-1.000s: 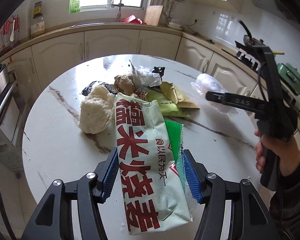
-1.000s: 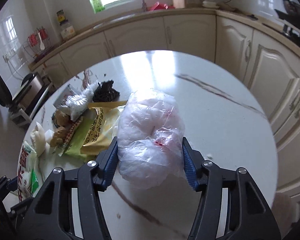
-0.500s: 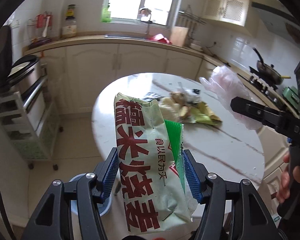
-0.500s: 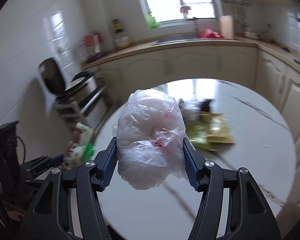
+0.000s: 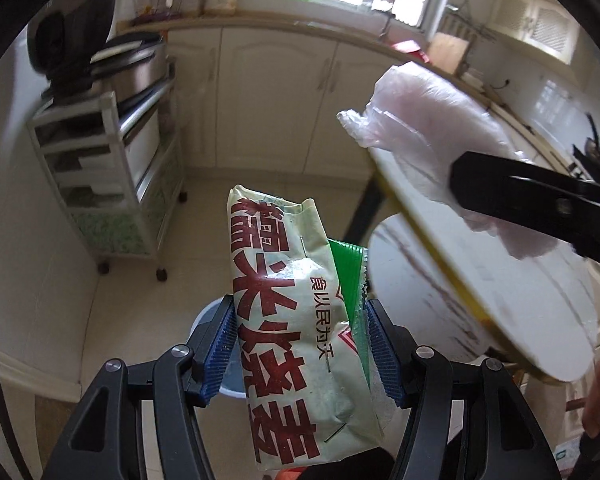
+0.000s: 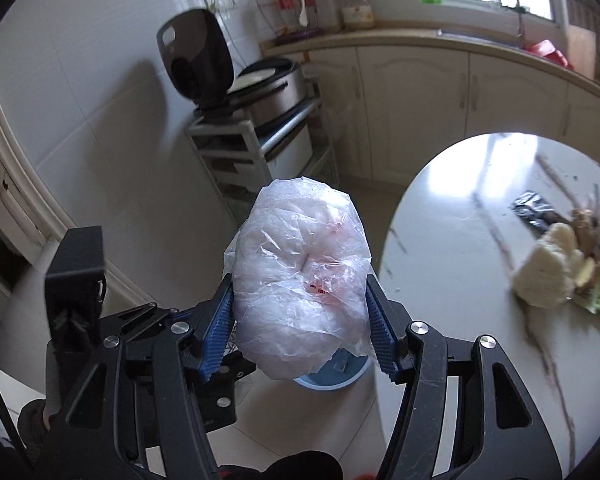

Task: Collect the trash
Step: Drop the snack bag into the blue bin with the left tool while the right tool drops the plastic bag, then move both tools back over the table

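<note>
The left hand-held gripper (image 5: 300,344) is clamped on a white-and-red printed food packet (image 5: 288,320), and the right hand-held gripper (image 6: 300,320) on a crumpled clear plastic bag (image 6: 300,280); released too early, either may miss the blue round bin (image 6: 336,376).

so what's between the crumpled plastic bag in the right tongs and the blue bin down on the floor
Nothing shows there. In the right wrist view the plastic bag overlaps the blue bin below it, and around them is only bare floor tile.
</note>
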Available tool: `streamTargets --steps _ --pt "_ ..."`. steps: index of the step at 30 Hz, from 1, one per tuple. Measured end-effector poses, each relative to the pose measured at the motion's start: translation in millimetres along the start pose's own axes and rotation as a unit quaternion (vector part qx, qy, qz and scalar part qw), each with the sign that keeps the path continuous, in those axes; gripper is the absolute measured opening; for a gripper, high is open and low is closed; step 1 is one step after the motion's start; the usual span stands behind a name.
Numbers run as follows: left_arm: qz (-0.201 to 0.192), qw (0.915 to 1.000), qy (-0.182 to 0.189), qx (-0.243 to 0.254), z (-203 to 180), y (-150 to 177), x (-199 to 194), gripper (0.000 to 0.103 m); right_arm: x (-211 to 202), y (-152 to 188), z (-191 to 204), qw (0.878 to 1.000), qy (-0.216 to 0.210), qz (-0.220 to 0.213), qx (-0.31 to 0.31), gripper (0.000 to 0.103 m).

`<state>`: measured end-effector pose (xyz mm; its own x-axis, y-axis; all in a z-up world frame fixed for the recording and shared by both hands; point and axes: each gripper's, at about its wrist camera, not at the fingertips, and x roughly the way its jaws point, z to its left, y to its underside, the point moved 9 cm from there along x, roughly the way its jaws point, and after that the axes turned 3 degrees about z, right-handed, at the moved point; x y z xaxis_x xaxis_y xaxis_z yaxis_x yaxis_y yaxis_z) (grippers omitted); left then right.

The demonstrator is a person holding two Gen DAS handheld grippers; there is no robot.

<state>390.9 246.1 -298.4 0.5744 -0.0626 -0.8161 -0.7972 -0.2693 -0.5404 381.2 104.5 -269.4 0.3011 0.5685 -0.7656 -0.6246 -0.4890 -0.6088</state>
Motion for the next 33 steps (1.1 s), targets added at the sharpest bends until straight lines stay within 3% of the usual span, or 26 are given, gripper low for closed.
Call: streamTargets --steps 8,14,16,24,26,28,33 --pt "0.041 0.9989 -0.004 -0.021 24.0 -22.2 53.1 0.065 66.4 -14.8 7.8 0.999 0.02 0.032 -0.01 0.058" --pt "0.038 0.998 -0.033 -0.039 32.3 -40.8 64.9 0.073 88.3 -19.3 12.8 0.999 0.034 0.041 -0.001 0.061" --pt "0.036 0.9976 -0.046 -0.038 34.0 -38.6 58.4 0.076 92.9 -19.2 13.1 0.998 0.039 0.042 0.001 0.069" --pt "0.016 0.9967 -0.067 -0.042 35.6 -19.7 22.1 0.076 98.7 -20.7 17.9 0.999 0.029 0.035 0.017 0.082" --pt "0.007 0.9969 -0.068 -0.039 35.0 -17.0 9.7 0.076 91.4 -19.6 20.0 0.999 0.025 0.03 0.018 0.083" --pt "-0.003 0.9974 -0.064 -0.035 28.8 -16.6 -2.5 0.076 78.6 -20.3 19.8 0.999 0.031 0.019 0.016 0.092" --pt "-0.038 0.9978 -0.053 -0.009 -1.0 -17.5 -35.9 0.08 26.1 -22.9 6.9 0.998 0.045 -0.026 0.024 0.094"
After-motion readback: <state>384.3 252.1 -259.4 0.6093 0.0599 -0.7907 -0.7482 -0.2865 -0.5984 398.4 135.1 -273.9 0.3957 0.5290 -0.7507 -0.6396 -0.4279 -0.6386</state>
